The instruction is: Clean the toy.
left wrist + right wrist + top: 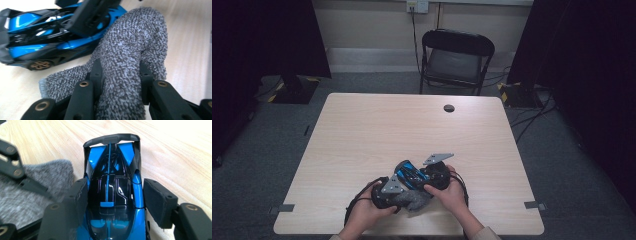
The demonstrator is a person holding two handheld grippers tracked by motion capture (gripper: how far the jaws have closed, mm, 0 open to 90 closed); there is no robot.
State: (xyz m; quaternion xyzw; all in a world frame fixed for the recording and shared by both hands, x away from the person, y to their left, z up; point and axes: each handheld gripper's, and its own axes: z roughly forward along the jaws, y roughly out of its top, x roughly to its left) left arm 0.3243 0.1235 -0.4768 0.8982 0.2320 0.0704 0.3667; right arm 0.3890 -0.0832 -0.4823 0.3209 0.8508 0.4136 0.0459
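Left gripper (120,75): jaws clamped on a grey knitted cloth (130,50) lying against the blue toy sports car (112,190); the car sits on the table (412,125) near its front edge. Right gripper (115,202): jaws part-open, straddling the car's body; pad contact cannot be confirmed.

In the high view, lower centre, the toy car (408,175) is largely covered by the two grippers and the hands, so only a blue strip shows; the grey cloth (414,200) beneath them is mostly hidden too; the person's forearms are cut off by the bottom edge. In the left gripper view the cloth (130,57) runs off the bottom edge between the jaws, hiding the pads' faces; the car (37,42) is cut at the top edge and partly masked by a dark jaw at upper centre. In the right gripper view the car's near end (112,230) leaves the bottom edge; the cloth (27,192) at left is blurred.
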